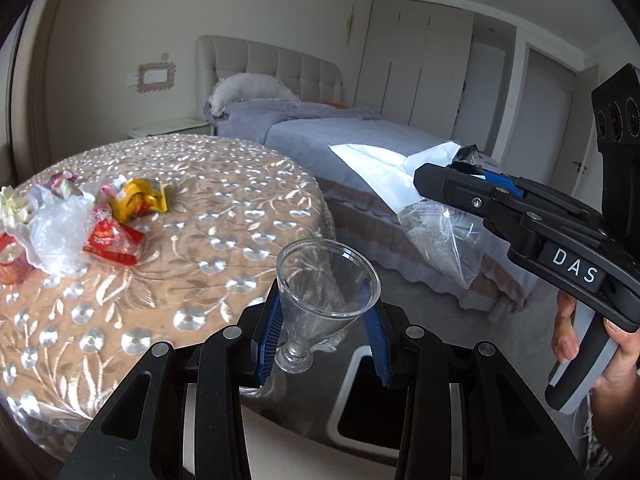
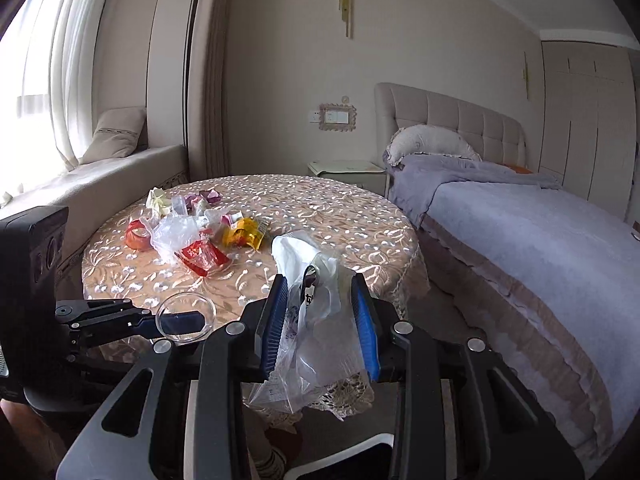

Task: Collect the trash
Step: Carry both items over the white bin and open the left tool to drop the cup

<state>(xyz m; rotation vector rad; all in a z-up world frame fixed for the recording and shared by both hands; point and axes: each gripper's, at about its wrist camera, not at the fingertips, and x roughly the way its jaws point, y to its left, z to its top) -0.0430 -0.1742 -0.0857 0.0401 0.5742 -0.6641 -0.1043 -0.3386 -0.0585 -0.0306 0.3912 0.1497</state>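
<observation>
Bedroom walls and a grey bed (image 1: 320, 132) are framing the left view, where the left claw (image 1: 324, 332) is gripping a clear plastic cup (image 1: 320, 300) by its narrow lower part, mouth tilted away and empty, off the worktop (image 1: 200, 232) edge. Wrappers (image 1: 72, 224) are lying heaped on the far side. Across in the right view, the right claw (image 2: 320, 320) is standing partly spread with a clear plastic bag (image 2: 312, 320) hanging between its fingers, probably kept ready to receive the cup; whether it is actually pinching the bag, I cannot tell.

Your left gripper (image 1: 324, 328) is clamped at 6 o'clock; your right gripper (image 2: 320, 320) likewise; bare right hand (image 1: 600, 344) on its handle.
</observation>
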